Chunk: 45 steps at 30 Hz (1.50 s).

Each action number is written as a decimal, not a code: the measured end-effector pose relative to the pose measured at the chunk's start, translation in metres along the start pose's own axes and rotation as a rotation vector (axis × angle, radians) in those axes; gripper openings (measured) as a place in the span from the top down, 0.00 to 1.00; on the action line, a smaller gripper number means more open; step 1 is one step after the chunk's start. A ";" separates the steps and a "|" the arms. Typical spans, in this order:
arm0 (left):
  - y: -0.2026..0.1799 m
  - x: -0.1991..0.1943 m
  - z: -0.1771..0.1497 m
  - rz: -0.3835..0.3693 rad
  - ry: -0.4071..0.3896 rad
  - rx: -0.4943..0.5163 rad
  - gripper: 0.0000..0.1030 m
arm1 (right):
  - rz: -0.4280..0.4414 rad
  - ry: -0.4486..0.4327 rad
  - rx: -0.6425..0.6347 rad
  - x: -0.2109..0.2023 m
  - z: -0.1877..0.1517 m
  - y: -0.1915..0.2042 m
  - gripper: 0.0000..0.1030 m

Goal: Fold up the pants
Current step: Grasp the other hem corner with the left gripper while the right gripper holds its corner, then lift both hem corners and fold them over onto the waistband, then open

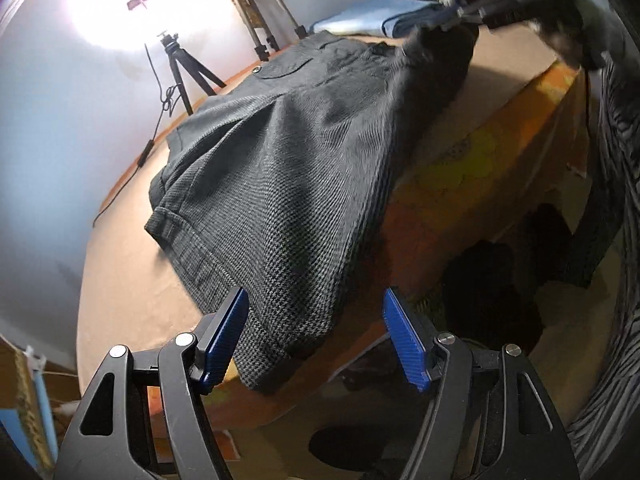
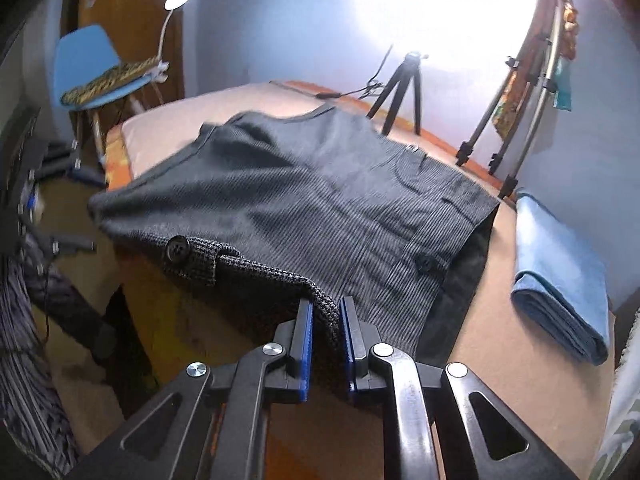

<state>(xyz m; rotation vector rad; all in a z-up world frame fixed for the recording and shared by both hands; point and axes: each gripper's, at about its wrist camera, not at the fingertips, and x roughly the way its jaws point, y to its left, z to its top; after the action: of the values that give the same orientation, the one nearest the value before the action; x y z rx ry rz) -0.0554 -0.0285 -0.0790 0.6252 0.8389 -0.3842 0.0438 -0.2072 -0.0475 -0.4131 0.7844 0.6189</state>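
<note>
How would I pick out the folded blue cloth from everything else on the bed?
Start at the bed with the tan cover, where the dark grey checked pants lie spread. Beyond their waistband end, apart from them near the wall, sits the folded blue cloth. It is the only light blue, neatly stacked piece on the cover; the pants are dark, buttoned and unfolded.
</note>
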 end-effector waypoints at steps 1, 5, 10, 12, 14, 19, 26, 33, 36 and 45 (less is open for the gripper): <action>0.001 0.003 0.000 0.007 0.006 0.005 0.33 | -0.002 -0.009 0.009 -0.001 0.003 -0.002 0.90; 0.011 0.013 0.000 0.023 0.027 -0.036 0.33 | 0.005 -0.043 0.060 -0.004 0.012 -0.011 0.90; 0.026 0.017 0.001 -0.013 0.034 -0.121 0.56 | -0.002 -0.072 0.081 -0.009 0.014 -0.016 0.90; 0.028 0.019 0.002 -0.023 0.039 -0.127 0.69 | -0.001 -0.071 0.083 -0.009 0.013 -0.016 0.90; 0.028 0.016 0.003 -0.025 0.017 -0.120 0.78 | -0.001 -0.070 0.078 -0.010 0.011 -0.014 0.90; 0.049 -0.001 0.017 0.011 -0.082 -0.182 0.87 | -0.020 -0.091 0.075 -0.017 0.009 -0.012 0.90; 0.096 -0.026 0.057 0.077 -0.232 -0.249 0.87 | -0.058 -0.148 0.096 -0.032 0.018 -0.017 0.90; 0.147 -0.023 0.110 0.124 -0.321 -0.260 0.87 | -0.140 -0.211 0.099 -0.038 0.062 -0.044 0.91; 0.177 -0.006 0.131 0.127 -0.331 -0.291 0.87 | -0.159 -0.223 0.096 -0.033 0.087 -0.058 0.91; 0.232 0.058 0.182 0.147 -0.294 -0.317 0.87 | -0.236 -0.174 0.069 0.022 0.152 -0.111 0.91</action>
<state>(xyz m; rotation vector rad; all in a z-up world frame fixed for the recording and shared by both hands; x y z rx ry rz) 0.2107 0.0243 0.0507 0.3217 0.5525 -0.1962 0.2081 -0.1980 0.0462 -0.3764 0.5789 0.4001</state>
